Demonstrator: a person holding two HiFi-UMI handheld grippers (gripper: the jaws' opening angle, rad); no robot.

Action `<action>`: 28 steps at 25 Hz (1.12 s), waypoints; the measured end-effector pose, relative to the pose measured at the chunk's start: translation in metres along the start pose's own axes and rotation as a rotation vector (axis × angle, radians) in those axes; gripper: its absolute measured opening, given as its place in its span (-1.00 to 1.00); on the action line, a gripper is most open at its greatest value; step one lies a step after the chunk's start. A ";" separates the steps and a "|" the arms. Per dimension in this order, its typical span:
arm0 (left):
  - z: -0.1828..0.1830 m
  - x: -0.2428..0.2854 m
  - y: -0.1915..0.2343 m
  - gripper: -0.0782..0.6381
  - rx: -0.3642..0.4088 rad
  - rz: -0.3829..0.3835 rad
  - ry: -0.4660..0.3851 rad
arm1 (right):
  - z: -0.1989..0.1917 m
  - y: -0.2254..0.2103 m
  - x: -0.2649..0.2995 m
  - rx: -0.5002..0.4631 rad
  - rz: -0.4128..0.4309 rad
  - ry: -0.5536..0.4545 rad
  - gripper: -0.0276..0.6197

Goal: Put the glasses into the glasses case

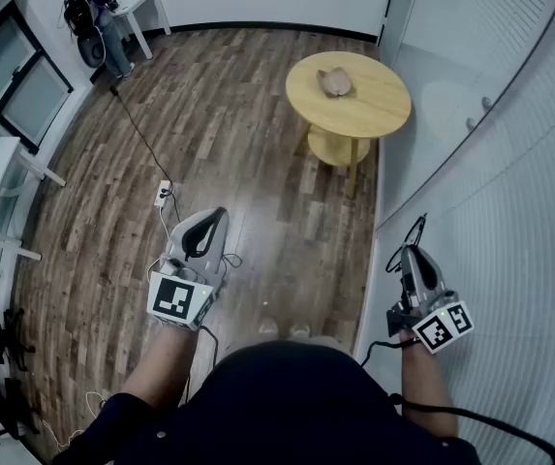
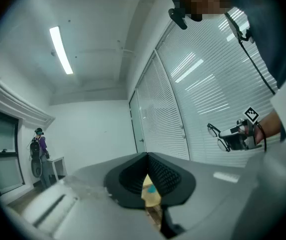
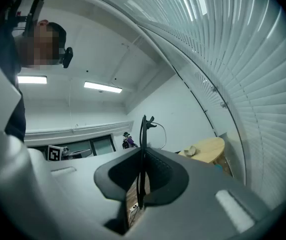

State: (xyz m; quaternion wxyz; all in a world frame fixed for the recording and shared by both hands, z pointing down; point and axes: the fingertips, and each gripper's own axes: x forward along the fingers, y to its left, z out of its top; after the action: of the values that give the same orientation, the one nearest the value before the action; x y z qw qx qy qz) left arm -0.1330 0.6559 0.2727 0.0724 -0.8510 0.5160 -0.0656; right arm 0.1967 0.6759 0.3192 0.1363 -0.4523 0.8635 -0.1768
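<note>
Right gripper view | right gripper (image 3: pixel 142 160) fingers (image 3: pixel 161 173) clamp glasses (image 3: pixel 143 129) | left gripper (image 2: pixel 147 173) fingers (image 2: pixel 170 176) together

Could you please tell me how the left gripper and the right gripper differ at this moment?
The right gripper is shut on the thin black-framed glasses; the left gripper is shut on nothing. The left gripper is over the brown wooden floor, the right gripper beside the white slatted wall. Both carry a black-and-white marker cube.
</note>
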 end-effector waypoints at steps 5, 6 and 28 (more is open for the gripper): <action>-0.007 0.007 -0.006 -0.78 -0.008 0.003 -0.005 | -0.001 -0.004 0.006 -0.015 0.023 0.004 -0.82; -0.010 0.007 -0.007 -0.78 -0.011 0.009 0.001 | -0.002 -0.004 0.005 -0.017 0.027 0.008 -0.82; -0.011 0.141 0.063 -0.78 -0.001 -0.033 -0.036 | 0.020 -0.071 0.117 -0.016 0.025 -0.011 -0.82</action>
State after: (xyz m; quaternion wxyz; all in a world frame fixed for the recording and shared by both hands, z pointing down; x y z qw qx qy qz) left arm -0.1248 0.5011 0.2763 0.0802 -0.8604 0.5006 -0.0515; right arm 0.1915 0.5377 0.3223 0.1397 -0.4433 0.8697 -0.1658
